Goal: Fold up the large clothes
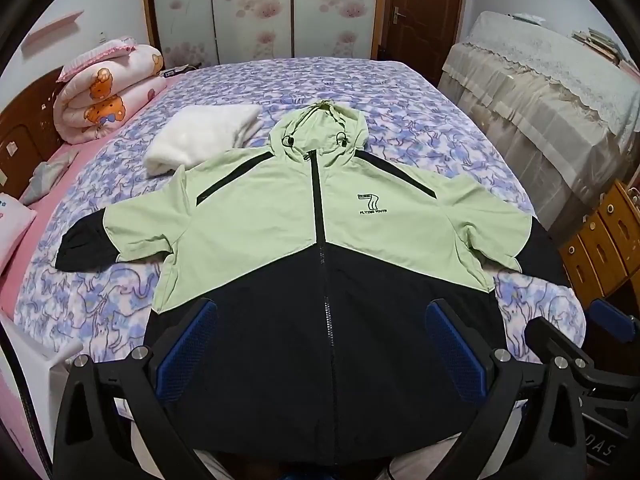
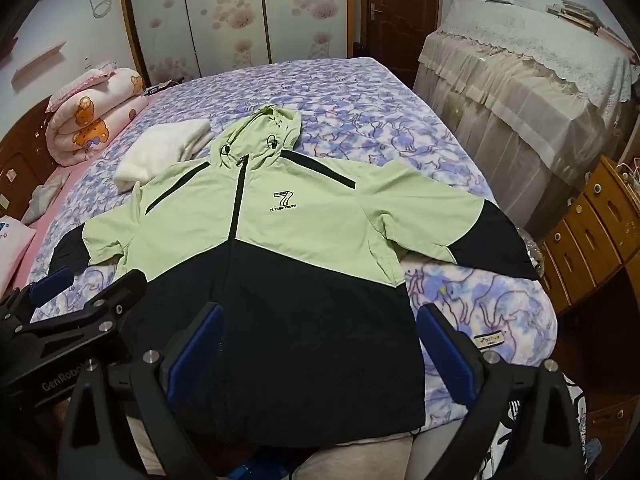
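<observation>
Two hand-held grippers hang over the near hem of a hooded jacket (image 1: 312, 240) spread front-up and zipped on a bed (image 1: 400, 92), the garment not yet folded.

Nearest the cameras, the left gripper (image 1: 320, 344) stands with its jaws wide apart and nothing between them, its blue pads (image 1: 188, 344) framing the jacket's black lower half to either side of the zipper (image 1: 320, 216). The right gripper (image 2: 320, 344) is likewise spread and empty, poised above the hem and the jacket's side seam on the right of the view; its black frame also shows at the right edge of the left wrist view. Neither touches the cloth, as far as can be judged.

The jacket lies straight ahead of and below both tools. Its long axis runs away from them, from hem through zipper to the hood (image 1: 320, 128) at the far end; the sleeves reach out crosswise to either side. By this layout, the left gripper looks nearer the black-cuffed sleeve (image 1: 92, 240) on the left, the right gripper nearer the opposite sleeve (image 2: 480, 236), so a first fold would likely bring each sleeve in toward the zipper.

Beyond the jacket's left shoulder rests a white folded cloth (image 1: 200, 136); farther left of it, a rolled quilt (image 1: 108, 88). Behind the hood stands a flowered wardrobe (image 1: 260, 8).
</observation>
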Motion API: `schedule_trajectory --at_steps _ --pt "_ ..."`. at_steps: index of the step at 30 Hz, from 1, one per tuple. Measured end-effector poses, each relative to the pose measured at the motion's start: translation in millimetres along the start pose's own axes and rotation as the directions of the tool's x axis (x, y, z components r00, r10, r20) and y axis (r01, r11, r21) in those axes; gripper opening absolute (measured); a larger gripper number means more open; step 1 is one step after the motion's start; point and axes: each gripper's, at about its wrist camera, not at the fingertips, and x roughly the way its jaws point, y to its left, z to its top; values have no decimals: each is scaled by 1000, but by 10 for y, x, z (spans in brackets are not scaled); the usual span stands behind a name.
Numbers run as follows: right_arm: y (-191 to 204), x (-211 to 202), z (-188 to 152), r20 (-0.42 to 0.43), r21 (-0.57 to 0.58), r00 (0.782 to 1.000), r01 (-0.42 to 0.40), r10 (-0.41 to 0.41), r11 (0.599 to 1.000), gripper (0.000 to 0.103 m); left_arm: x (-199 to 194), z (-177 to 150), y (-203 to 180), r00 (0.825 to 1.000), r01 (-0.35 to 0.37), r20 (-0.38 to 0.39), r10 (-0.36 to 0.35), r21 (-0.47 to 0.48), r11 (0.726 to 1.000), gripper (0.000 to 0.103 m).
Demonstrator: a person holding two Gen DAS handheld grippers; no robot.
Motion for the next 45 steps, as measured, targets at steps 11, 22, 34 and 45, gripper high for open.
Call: schedule_trajectory --at_steps 11,22,34,45 --pt "-110 -3 -67 -11 41 1000 -16 17 999 97 -37 -28 10 1000 -5 11 5 -9 1000 101" --pt "-102 -25 -56 0 44 1000 -16 16 999 97 -21 -68 7 1000 9 1 -9 -6 1000 101" --pt "-79 -40 -46 -2 37 1000 -15 15 999 97 -11 -98 11 1000 8 -10 -8 -3 1000 101" --pt "-42 -37 -35 0 19 999 -46 46 999 97 -10 -120 38 1000 9 -19 -9 -10 1000 101"
